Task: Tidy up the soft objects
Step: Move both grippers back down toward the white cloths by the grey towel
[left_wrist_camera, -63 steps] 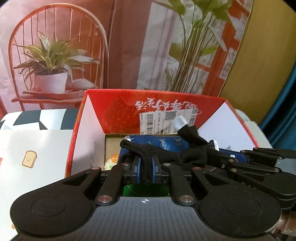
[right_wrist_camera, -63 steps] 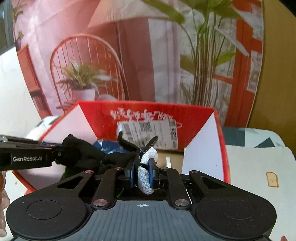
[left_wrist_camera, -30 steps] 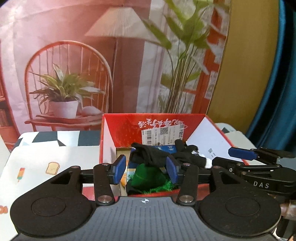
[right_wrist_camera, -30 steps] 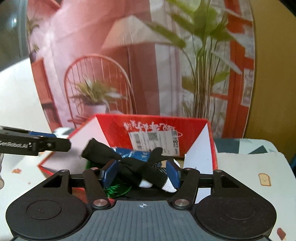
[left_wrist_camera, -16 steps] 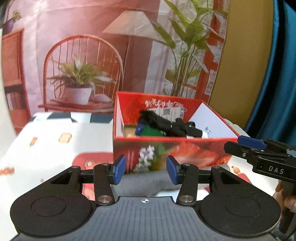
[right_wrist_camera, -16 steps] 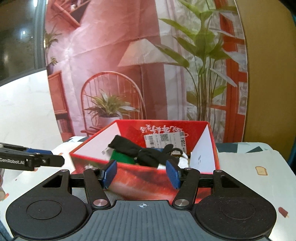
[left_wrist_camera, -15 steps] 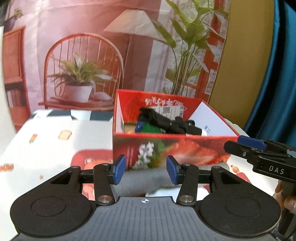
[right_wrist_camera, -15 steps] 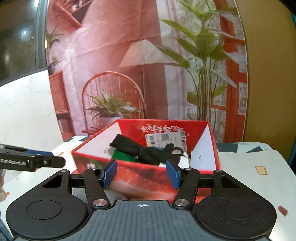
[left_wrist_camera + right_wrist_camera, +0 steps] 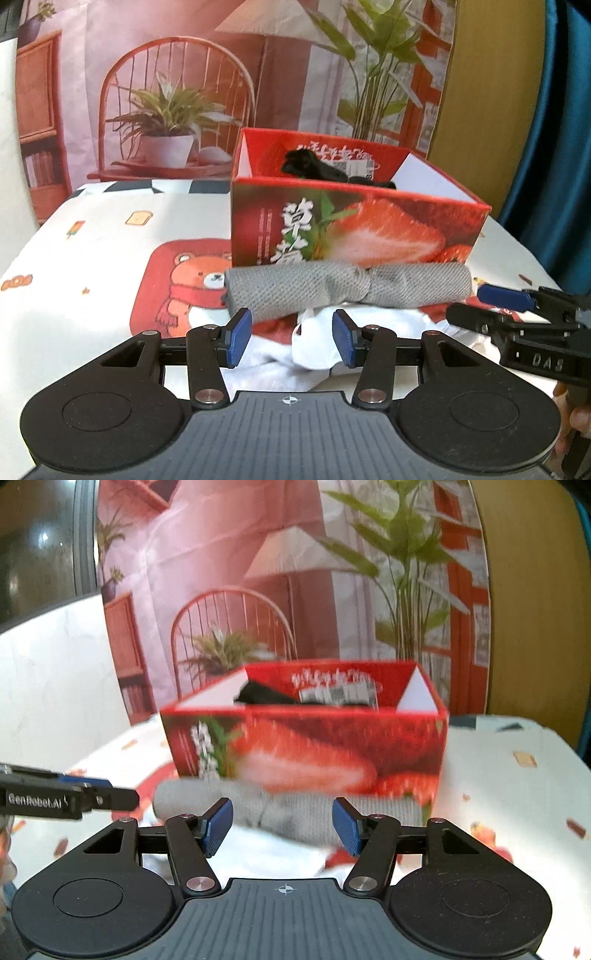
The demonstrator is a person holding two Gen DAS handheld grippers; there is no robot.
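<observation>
A red strawberry box (image 9: pixel 354 229) (image 9: pixel 306 746) stands on the table with a black glove (image 9: pixel 314 168) (image 9: pixel 262 696) lying inside it. In front of the box lies a rolled grey knitted cloth (image 9: pixel 343 288) (image 9: pixel 295 812) on top of crumpled white fabric (image 9: pixel 314 350) (image 9: pixel 266 853). My left gripper (image 9: pixel 291 339) is open and empty, just short of the grey cloth. My right gripper (image 9: pixel 282 825) is open and empty too, close to the same cloth; it also shows at the right edge of the left wrist view as the right gripper (image 9: pixel 517 314).
The table wears a white cloth printed with a bear (image 9: pixel 192 288) and small toast pictures. A backdrop with a chair and plants (image 9: pixel 177 110) hangs behind the box. A blue curtain (image 9: pixel 554 129) is at the right. A hand (image 9: pixel 576 417) shows at the right edge.
Both grippers have let go of the black glove, which now lies in the box, and have pulled back and sunk toward the grey cloth in front of the box.
</observation>
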